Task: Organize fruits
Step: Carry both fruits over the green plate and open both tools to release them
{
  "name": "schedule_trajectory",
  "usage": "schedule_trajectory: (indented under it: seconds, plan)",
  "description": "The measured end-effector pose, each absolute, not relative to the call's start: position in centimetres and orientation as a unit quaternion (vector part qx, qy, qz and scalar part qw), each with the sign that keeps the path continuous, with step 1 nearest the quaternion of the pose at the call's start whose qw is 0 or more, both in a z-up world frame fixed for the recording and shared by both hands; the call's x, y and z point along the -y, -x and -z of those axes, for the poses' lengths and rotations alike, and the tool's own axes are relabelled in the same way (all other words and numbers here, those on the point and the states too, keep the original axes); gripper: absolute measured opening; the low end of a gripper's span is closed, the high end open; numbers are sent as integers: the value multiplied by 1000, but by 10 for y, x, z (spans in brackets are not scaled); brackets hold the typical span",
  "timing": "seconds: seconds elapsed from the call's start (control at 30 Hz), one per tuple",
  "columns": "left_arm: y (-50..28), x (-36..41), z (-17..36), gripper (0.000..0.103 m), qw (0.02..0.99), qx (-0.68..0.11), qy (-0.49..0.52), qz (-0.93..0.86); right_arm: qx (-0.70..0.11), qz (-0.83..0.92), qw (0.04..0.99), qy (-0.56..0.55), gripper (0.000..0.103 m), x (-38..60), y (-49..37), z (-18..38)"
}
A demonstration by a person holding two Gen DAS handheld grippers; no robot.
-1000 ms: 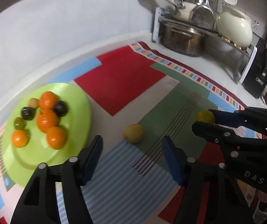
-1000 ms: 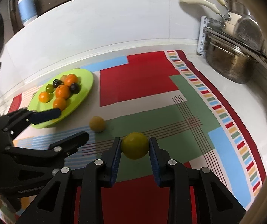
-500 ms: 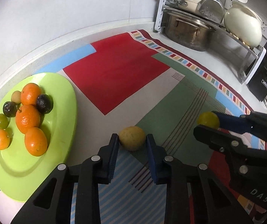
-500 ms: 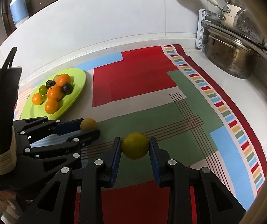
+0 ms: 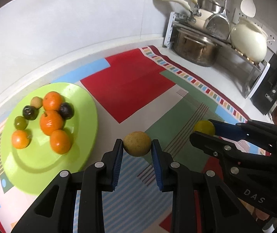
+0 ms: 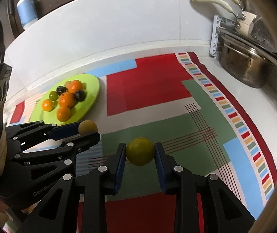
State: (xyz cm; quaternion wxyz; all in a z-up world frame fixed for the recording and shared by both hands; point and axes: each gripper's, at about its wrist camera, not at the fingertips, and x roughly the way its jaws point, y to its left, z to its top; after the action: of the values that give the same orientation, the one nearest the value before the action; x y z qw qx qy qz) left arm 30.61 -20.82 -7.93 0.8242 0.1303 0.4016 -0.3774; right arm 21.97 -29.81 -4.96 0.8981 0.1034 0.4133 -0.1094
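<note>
My left gripper (image 5: 137, 150) is shut on a tan speckled round fruit (image 5: 137, 143), its blue pads pressing both sides; the right wrist view shows that same tan fruit (image 6: 87, 127) at the left gripper's tip. My right gripper (image 6: 140, 155) is shut on a yellow-green round fruit (image 6: 140, 151), and in the left wrist view this yellow-green fruit (image 5: 204, 127) shows at the right. A lime green plate (image 5: 84, 136) lies left of both grippers on the patterned cloth, bearing several oranges (image 5: 51, 122), two dark fruits and small green ones. The plate (image 6: 91, 99) is beyond the left gripper.
A colourful patterned cloth (image 5: 130, 85) covers the white counter. A rack with a steel pot (image 5: 194, 48), pans and a cream pot stands at the back right. A black appliance (image 5: 270, 91) is at the far right. A blue-white pump bottle (image 6: 27, 9) stands behind the counter's back wall.
The left gripper moved in on the tan fruit, shut on it, and now holds it a little higher above the cloth. The right gripper kept still with the yellow-green fruit.
</note>
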Motion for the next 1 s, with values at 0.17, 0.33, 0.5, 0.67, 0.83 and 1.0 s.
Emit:
schedule_trajectory:
  seconds: [0.17, 0.33, 0.5, 0.67, 0.83, 1.0]
  plan:
    - [-295, 189, 66, 30, 832, -398, -118, 369, -403, 93, 905, -99, 31, 286, -216, 34]
    - [-290, 163, 53, 30, 844, -395, -98, 351, -395, 75, 911, -85, 31, 267, -212, 23]
    - [-282, 137, 39, 30, 857, -384, -90, 331, -388, 59, 917, -71, 31, 247, -208, 12]
    - [-273, 116, 26, 30, 868, -371, -76, 322, -376, 41, 924, -56, 31, 227, -204, -2]
    - [-270, 101, 15, 30, 877, -359, -72, 313, -362, 28, 931, -44, 31, 210, -202, -14]
    - [-273, 91, 6, 30, 883, -346, -74, 307, -352, 19, 935, -39, 31, 198, -205, -23]
